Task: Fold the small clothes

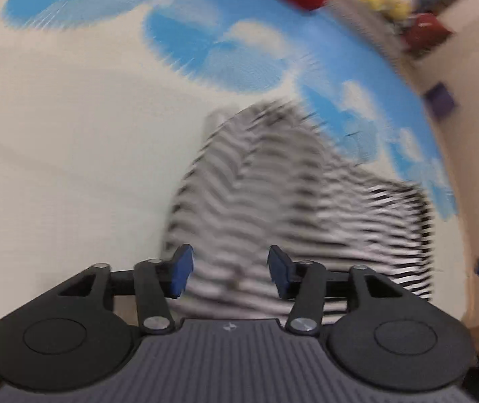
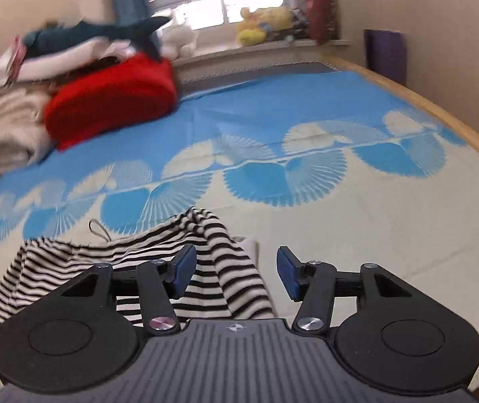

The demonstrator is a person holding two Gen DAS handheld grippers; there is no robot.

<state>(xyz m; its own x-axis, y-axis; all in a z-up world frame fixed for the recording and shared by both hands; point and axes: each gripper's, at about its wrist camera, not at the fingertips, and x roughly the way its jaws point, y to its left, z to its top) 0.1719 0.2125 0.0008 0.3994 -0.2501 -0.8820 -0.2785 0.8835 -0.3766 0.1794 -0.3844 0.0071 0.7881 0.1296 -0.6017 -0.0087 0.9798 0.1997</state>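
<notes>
— Any brand, label or writing?
— None readable; only a small round emblem (image 2: pixel 235 327) on the grey ribbed housing.
— Claws?
— Left gripper (image 1: pixel 230 275) spread wide, holding nothing. Same for right gripper (image 2: pixel 236 273).
— Garment?
— Crumpled black-and-white striped knit top (image 2: pixel 132 265), near on the blue-and-cream patterned bed mat (image 2: pixel 356 231), under both grippers.

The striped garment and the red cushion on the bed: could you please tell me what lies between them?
In the right wrist view, only bare bedsheet lies between the striped garment and the red cushion.
</notes>
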